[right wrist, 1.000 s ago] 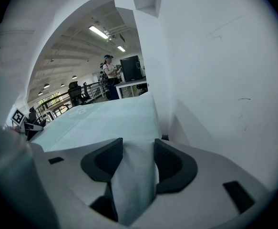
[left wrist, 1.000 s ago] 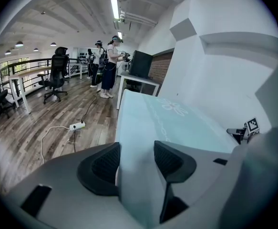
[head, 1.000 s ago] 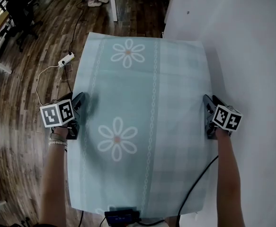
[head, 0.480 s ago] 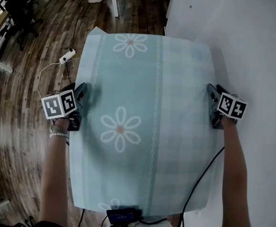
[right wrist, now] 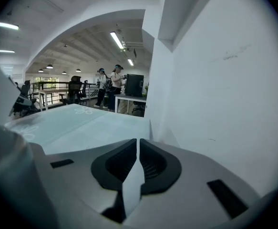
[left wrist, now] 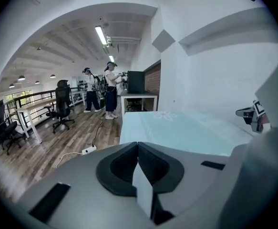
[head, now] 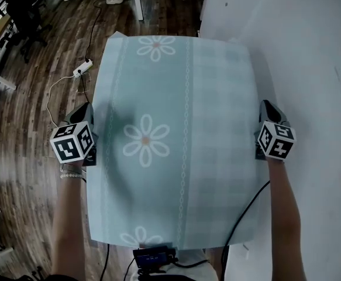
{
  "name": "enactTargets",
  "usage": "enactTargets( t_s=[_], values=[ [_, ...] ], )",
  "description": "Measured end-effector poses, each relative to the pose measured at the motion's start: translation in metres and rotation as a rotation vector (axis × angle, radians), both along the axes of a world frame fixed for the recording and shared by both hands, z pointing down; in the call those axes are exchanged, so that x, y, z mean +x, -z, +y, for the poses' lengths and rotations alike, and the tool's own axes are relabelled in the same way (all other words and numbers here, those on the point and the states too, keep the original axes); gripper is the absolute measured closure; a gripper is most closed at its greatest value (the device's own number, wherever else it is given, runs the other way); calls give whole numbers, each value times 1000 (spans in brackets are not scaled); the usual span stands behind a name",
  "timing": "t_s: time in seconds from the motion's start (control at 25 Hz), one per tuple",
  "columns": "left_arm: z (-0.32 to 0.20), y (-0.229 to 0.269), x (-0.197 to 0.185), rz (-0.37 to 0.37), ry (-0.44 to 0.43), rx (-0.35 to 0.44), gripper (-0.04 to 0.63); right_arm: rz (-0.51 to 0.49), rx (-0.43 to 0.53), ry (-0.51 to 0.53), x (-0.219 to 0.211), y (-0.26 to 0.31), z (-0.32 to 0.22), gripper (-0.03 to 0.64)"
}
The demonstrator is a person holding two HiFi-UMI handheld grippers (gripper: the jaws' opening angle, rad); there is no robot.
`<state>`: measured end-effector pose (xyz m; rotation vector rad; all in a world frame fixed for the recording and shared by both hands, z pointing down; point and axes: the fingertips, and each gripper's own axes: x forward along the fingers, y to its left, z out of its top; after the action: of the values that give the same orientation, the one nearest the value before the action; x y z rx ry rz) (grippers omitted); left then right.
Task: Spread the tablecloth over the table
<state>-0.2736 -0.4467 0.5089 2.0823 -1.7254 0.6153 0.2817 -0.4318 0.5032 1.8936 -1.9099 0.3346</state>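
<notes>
So the left claw is clamped on the cloth's left edge; right claw pinches its right edge; cloth's stretched flat between them.

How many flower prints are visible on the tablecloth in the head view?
3 flowers on the tablecloth: far end, middle, near edge, partly cut off; others may be hidden.

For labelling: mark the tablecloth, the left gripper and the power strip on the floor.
tablecloth [head: 217, 127], head view, its checked right half.
left gripper [left wrist: 138, 146], left gripper view, between its fingertips, shut on the tablecloth's edge.
power strip [head: 81, 72], head view, middle of its white body.
</notes>
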Motion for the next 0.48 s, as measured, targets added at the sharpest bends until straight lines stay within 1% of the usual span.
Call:
enactTargets(
  t_s=[0.08, 0.28, 0.48],
  values=[
    [22, 18, 9, 1, -15, 33, 581, 1, 16, 28, -11, 14, 22, 572],
    [77, 66, 35, -3, -49, 104, 581, 49, 53, 114, -39, 49, 76, 575],
    [139, 114, 61, 9, -93, 184, 581, 19, 121, 144, -57, 92, 130, 577]
  ],
)
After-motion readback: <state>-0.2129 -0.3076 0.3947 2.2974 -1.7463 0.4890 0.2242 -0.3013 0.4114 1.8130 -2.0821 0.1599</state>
